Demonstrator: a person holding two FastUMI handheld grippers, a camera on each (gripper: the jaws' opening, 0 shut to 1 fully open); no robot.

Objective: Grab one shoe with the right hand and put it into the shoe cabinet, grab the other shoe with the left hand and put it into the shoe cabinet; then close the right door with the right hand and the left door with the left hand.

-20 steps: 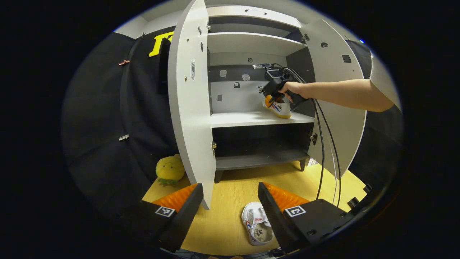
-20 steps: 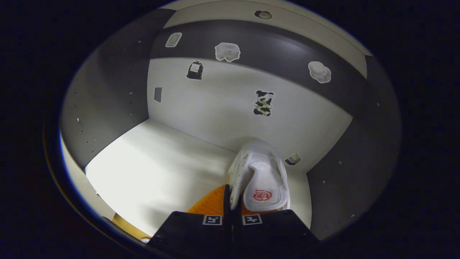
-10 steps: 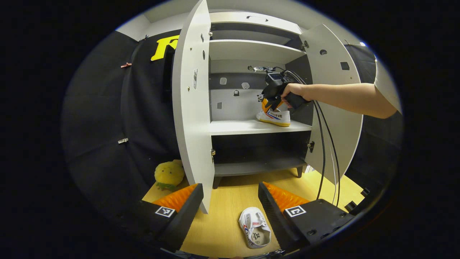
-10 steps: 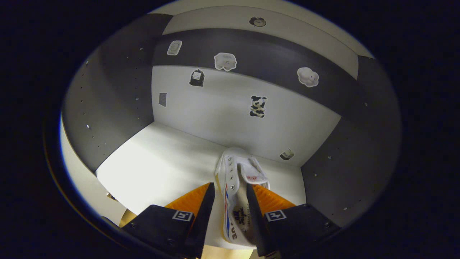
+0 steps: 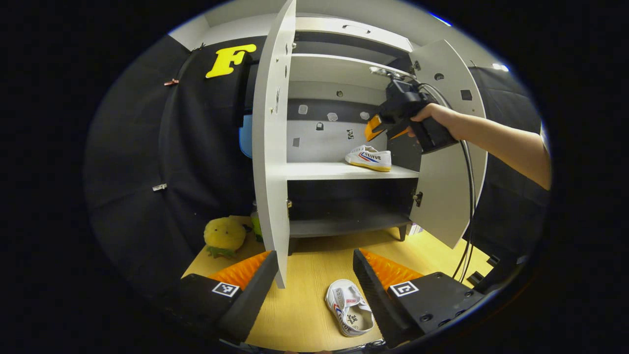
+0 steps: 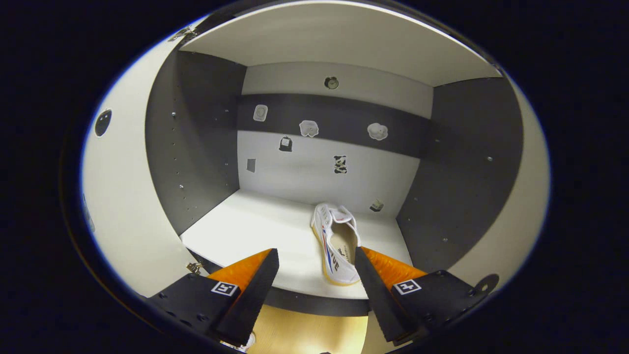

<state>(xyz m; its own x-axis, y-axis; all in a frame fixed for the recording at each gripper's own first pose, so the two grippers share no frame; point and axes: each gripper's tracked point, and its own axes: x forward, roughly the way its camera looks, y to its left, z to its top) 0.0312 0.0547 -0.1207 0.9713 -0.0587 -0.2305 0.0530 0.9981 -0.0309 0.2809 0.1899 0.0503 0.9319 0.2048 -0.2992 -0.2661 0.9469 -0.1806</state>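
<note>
White canvas with red and blue side stripes and a yellow sole marks the first shoe (image 6: 336,243), which sits on the pale middle shelf (image 6: 255,231) of the grey-and-white shoe cabinet (image 5: 344,73), toward the shelf's right end, toe pointing to the back wall. In the left gripper view the same shoe (image 5: 368,158) lies flat on that shelf, free of any grip. The right gripper (image 6: 314,287) hangs in front of the shelf edge with its jaws spread wide and nothing between them; from the other side it (image 5: 381,128) shows up held by a hand (image 5: 435,115) above and just right of the shoe, apart from it. Both cabinet doors stand open: the white left door (image 5: 272,147) and the white right door (image 5: 444,162).

The second white shoe (image 5: 350,307) lies on the yellow wooden floor (image 5: 314,265), opening upward, just beside the right finger of the left gripper (image 5: 314,295), whose jaws are also spread and empty. A yellow plush toy (image 5: 224,236) rests on the floor left of the cabinet.
</note>
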